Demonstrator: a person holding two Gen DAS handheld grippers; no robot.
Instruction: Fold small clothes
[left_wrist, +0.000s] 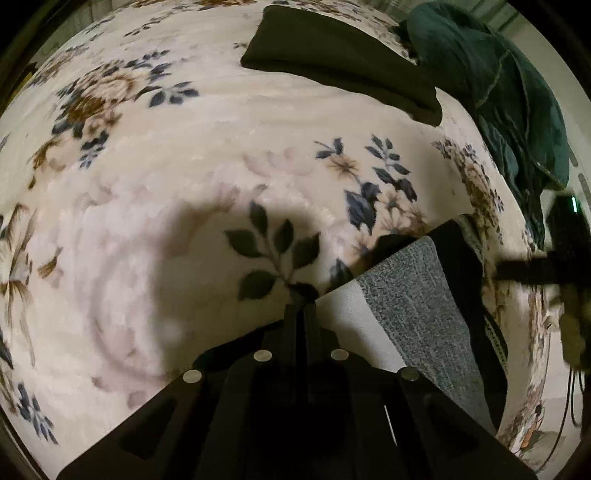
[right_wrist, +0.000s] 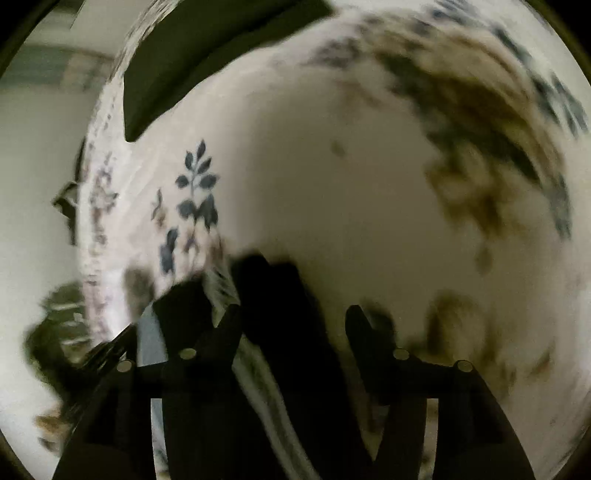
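The floral blanket (left_wrist: 155, 206) fills the left of the left wrist view, bare of clothing there. At the bottom centre the left tongs (left_wrist: 303, 306) are pressed together with no cloth visibly caught between the tips; the white corner of the garment comes right up to them on their right side, but whether it is nipped cannot be told.

That garment, a small grey-and-white piece (left_wrist: 413, 314) with a black part beside it, lies just right of the left tongs and runs with its long axis from the lower right up toward the centre of the view. So the cloth is to the right and slightly ahead of the left tongs, between the two hands.

Farther up, a folded dark cloth (left_wrist: 332, 55) lies flat on the blanket, and a dark green garment (left_wrist: 509, 110) is heaped at the right edge, well apart from the piece in work.

In the blurred right wrist view the right tongs (right_wrist: 295, 317) are spread wide, and a dark strip of the same garment (right_wrist: 280, 332) runs up between the fingers without being pinched. The right hand looks nearer to the bulk of the cloth, so the next grasp probably belongs to it, closing on that strip while the left takes the white corner.
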